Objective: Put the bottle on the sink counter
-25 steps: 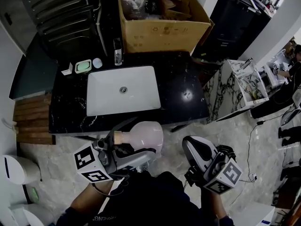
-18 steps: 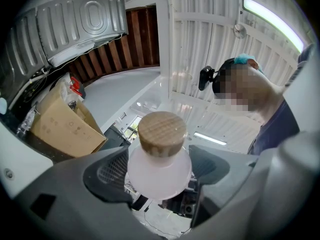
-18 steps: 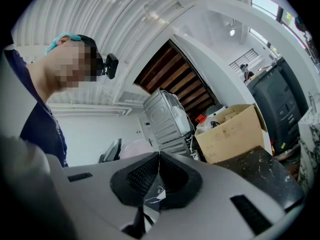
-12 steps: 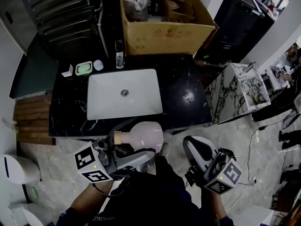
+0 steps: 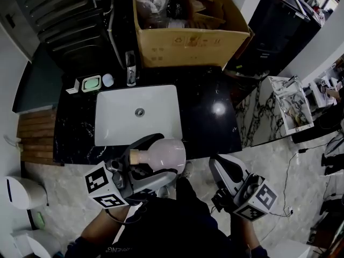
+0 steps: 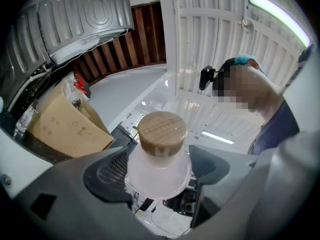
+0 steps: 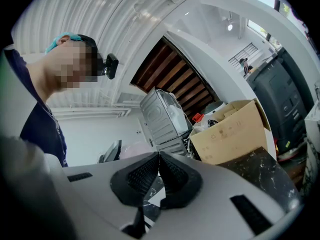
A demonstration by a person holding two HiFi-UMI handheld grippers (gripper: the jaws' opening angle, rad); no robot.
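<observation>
1. The step in hand looks like the carry. The left hand-held gripper (image 6: 159,171) is closed on the bottle (image 5: 165,153), with its jaws pressing either side of the pale, frosted body just below the cork stopper (image 6: 161,134).
2. In the lower centre of the head view, the bottle is held in the air on its side, with the stopper pointing to frame left. It overlaps the front edge of the black marbled tabletop (image 5: 207,117), just below the white sink basin (image 5: 137,114), and is not yet set down.
3. The right hand-held gripper (image 7: 159,164), at lower right in the head view, has its jaws pressed together and holds nothing.
4. The next move probably calls for:
   - reaching up-frame over bare tabletop, perhaps right of the basin
   - turning the bottle upright
   - lowering it until its base rests flat, then parting the jaws
5. Writing: the cardboard box (image 5: 188,36) at top centre has faint print that is too small to read. The bottle shows no label. The marker cubes carry only square patterns.
</observation>
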